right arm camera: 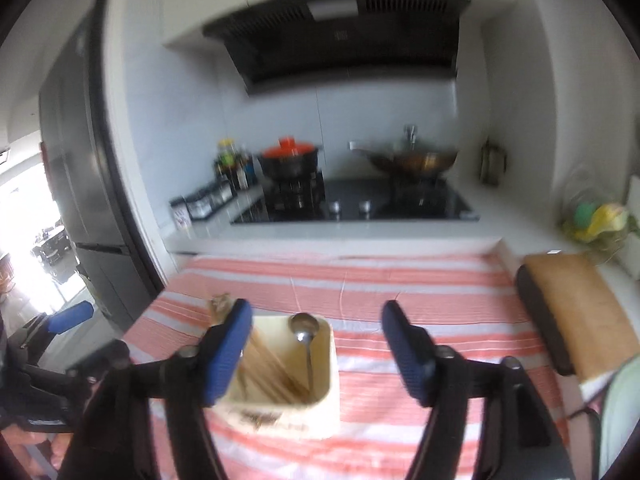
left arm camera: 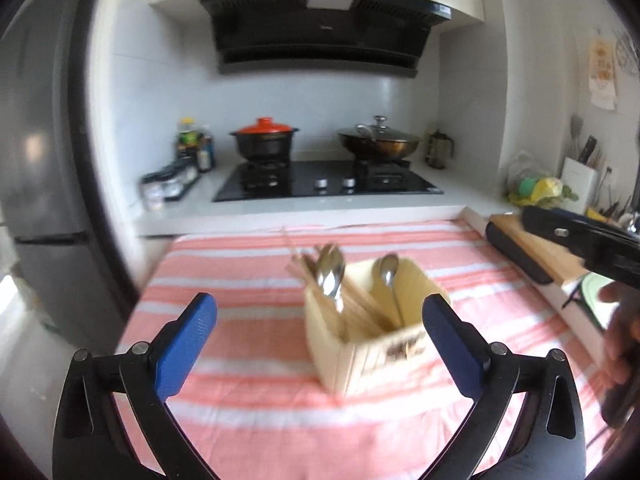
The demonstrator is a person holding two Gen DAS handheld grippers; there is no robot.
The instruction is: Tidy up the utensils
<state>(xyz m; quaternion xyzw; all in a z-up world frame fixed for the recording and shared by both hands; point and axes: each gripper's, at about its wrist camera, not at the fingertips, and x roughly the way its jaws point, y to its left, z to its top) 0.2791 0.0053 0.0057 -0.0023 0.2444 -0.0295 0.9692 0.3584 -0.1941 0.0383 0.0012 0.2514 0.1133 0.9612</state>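
Over a kitchen table spread with a pink-and-white striped cloth (left arm camera: 256, 408), I hold both grippers above a cream rectangular utensil holder (left arm camera: 362, 354) standing near the cloth's middle. My left gripper (left arm camera: 316, 344), blue pads spread wide and empty, frames the holder from in front without touching it. My right gripper (right arm camera: 316, 354), its fingers likewise apart and holding nothing, hovers just above the same holder, which sits low between and left of its pads. Pale wooden chopsticks (left arm camera: 360, 308) and steel spoons (left arm camera: 332, 276) lean in one compartment; a single steel spoon (left arm camera: 390, 276) stands in the other. A wooden cutting board (right arm camera: 576, 312) lies at the cloth's right edge, and behind the table a black pot with an orange lid (left arm camera: 265, 138) and a glass-lidded wok (left arm camera: 379, 140) sit on the black hob (left arm camera: 326, 184).
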